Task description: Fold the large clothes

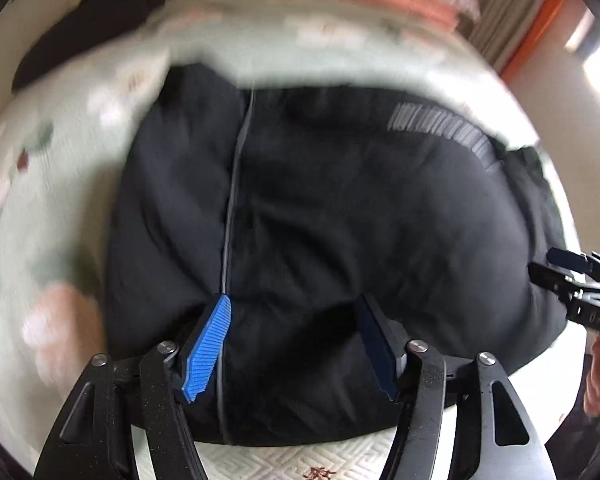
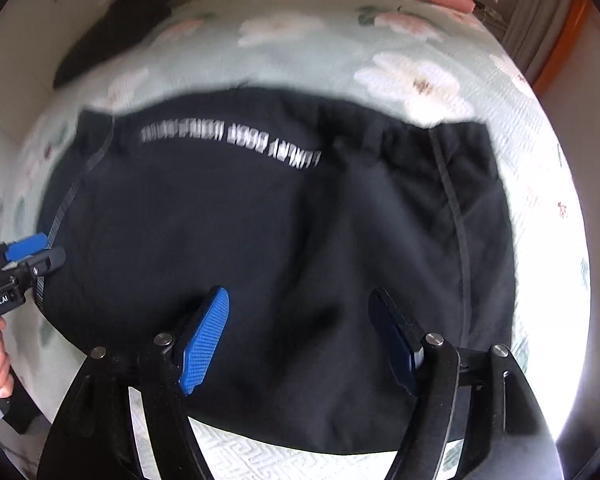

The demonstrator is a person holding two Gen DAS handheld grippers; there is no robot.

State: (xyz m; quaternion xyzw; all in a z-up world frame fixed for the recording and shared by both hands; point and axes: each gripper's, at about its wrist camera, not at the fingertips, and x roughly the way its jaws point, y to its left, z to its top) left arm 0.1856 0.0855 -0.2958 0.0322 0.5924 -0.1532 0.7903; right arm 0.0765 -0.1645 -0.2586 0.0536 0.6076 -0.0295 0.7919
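Black garment already folded into a compact block; only tidying or a last fold seems left.

I hold both tongs spread apart and empty above the near edge of the black garment (image 2: 284, 248), which lies on the floral bedspread (image 2: 340, 52) straight ahead of my right gripper (image 2: 300, 340). My left gripper (image 1: 296, 344) hovers over its other half. Blur hides the layers, so I only guess it is doubled. A dark pile (image 2: 112, 36) sits far ahead, to the left.
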